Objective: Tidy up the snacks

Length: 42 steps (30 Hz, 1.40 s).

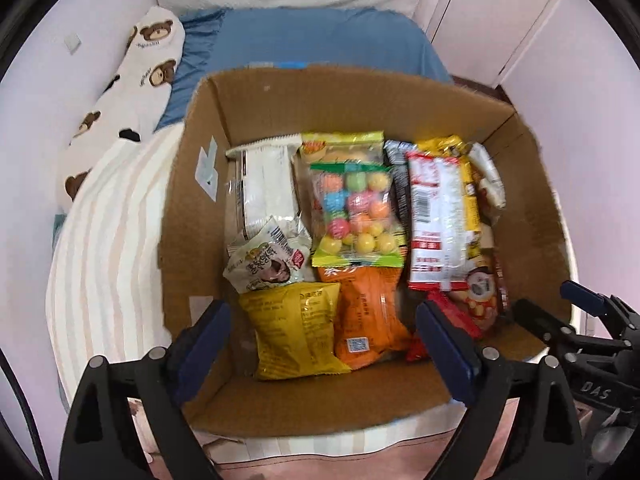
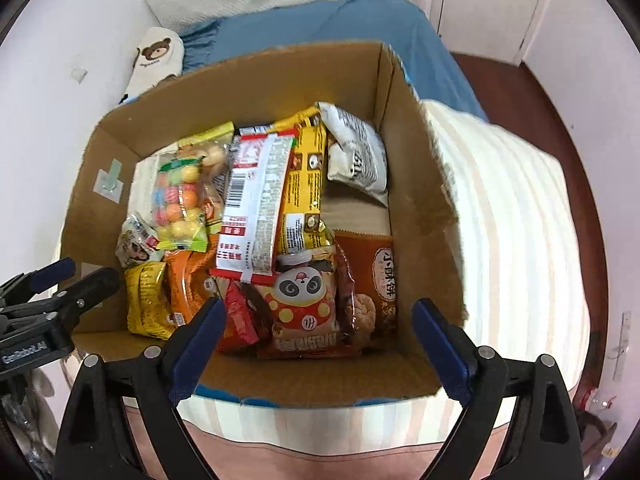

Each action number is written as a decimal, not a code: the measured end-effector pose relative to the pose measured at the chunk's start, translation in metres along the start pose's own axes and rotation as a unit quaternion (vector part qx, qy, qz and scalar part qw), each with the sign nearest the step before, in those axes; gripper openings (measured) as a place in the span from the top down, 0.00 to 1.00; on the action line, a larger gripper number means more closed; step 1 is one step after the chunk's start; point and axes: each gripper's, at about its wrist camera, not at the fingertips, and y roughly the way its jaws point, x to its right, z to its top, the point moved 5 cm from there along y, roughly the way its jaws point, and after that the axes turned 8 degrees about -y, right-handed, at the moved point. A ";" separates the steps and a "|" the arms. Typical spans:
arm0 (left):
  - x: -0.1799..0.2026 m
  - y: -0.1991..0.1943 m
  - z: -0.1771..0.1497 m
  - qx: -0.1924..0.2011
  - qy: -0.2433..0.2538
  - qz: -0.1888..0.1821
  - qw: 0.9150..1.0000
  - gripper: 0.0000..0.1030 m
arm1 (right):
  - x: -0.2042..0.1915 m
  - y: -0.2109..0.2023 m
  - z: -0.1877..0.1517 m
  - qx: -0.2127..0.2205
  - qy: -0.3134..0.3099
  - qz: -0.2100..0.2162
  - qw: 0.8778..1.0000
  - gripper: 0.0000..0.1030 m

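step: next pick | my left tongs and right tongs wide, empty | yellow packet in cardboard box directly below left tongs, long axis pointing away

Most of my orange packet lies under the bag of coloured balls and the yellow packet. The print on every wrapper is too small or smeared to read. A red wrapper is half hidden behind my left claw. The bear-print pillow disappears behind the cardboard box.
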 end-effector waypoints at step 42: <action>0.007 -0.287 -0.196 0.285 -0.007 0.030 0.958 0.08 | -0.066 -0.353 -0.206 0.331 -0.048 -0.087 0.938 0.01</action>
